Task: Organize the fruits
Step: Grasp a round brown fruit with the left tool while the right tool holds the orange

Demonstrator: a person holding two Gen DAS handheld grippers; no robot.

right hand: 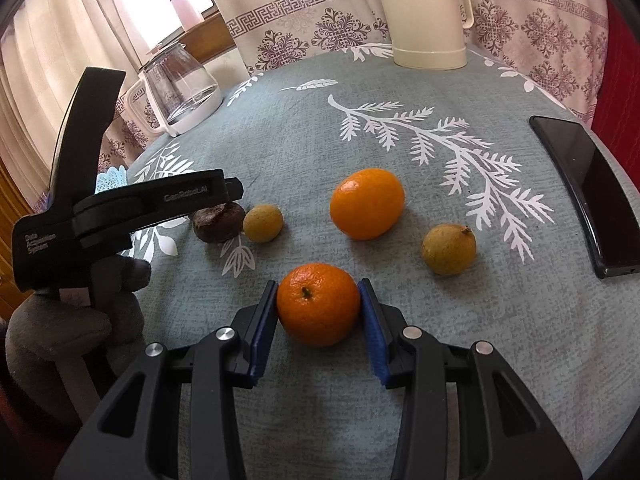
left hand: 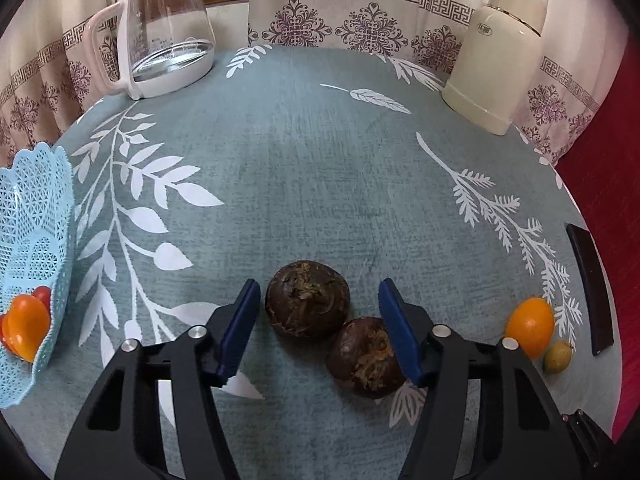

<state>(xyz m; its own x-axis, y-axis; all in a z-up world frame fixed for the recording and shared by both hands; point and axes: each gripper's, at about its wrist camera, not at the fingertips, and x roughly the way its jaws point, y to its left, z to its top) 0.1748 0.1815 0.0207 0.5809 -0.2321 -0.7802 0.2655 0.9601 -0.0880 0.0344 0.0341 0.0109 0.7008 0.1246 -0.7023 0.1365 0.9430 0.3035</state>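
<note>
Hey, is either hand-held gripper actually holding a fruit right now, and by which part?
The right hand-held gripper pinches an orange by its sides, stem up. The left hand-held gripper is open around a brown fruit, holding nothing.

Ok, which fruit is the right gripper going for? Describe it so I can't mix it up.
On the blue-grey tablecloth, look at the near edge, in front of the cream jug. The mandarin sits between the blue pads of the right gripper. Unlike the other orange fruit further back, it shows a dark stem dimple on top, and it is bigger and brighter than the two dull yellowish fruits.
</note>
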